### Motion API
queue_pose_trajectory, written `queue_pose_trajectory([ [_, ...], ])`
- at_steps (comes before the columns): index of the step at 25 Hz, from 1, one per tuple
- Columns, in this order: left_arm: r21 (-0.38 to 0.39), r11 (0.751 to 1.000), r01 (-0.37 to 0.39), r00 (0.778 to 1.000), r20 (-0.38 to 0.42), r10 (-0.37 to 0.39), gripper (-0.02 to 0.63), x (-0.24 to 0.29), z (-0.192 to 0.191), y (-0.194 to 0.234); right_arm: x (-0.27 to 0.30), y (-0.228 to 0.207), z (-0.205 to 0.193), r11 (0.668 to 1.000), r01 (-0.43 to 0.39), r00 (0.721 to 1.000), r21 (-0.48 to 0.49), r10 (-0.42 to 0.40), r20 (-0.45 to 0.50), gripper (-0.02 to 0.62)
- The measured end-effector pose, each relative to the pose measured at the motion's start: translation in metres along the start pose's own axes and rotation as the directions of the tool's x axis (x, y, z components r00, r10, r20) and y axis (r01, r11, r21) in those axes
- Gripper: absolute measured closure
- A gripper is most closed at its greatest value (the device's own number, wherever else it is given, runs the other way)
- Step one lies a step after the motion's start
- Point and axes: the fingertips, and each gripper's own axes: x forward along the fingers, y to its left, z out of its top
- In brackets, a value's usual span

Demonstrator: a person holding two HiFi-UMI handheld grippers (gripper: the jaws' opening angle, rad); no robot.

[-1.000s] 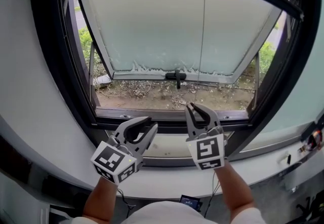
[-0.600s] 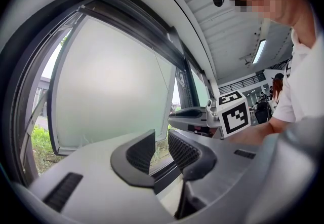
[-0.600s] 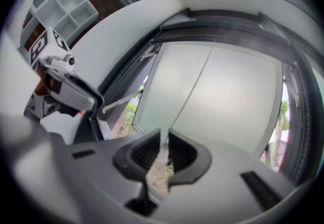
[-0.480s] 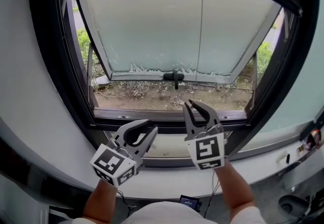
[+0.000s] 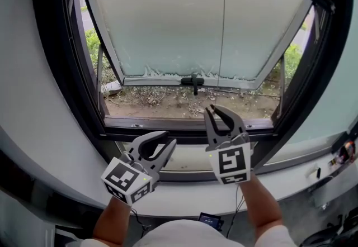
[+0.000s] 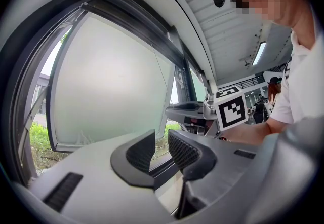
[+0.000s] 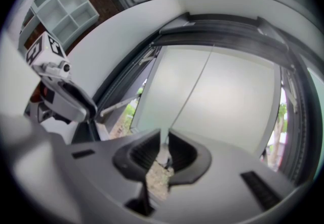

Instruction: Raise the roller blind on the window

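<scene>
The pale roller blind (image 5: 168, 22) covers most of the window and ends just above the dark handle (image 5: 193, 80). A thin pull cord (image 5: 223, 17) hangs straight down its middle. My right gripper (image 5: 212, 109) is held level in front of the lower window frame, below the cord's visible end. In the right gripper view the cord (image 7: 192, 88) runs down into the narrow gap of that gripper (image 7: 164, 139); the pads stand slightly apart and do not press on it. My left gripper (image 5: 169, 138) hovers lower left, open and empty (image 6: 162, 139).
A black window frame (image 5: 184, 128) surrounds the opening above a white sill (image 5: 184, 195). Gravel and dry twigs (image 5: 168, 103) lie outside, with green bushes (image 5: 92, 44) at the left. A white shelf unit (image 7: 66, 10) stands behind the person's left side.
</scene>
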Motion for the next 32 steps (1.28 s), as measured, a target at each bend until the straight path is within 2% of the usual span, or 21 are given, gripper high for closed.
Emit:
queue_pose_trajectory([
  [32, -0.027, 0.999, 0.022, 0.999, -0.023, -0.023, 0.508, 0.000, -0.009, -0.006, -0.004, -0.016, 0.026, 0.999, 0.030, 0.999, -0.017, -0.030, 0.045, 0.538],
])
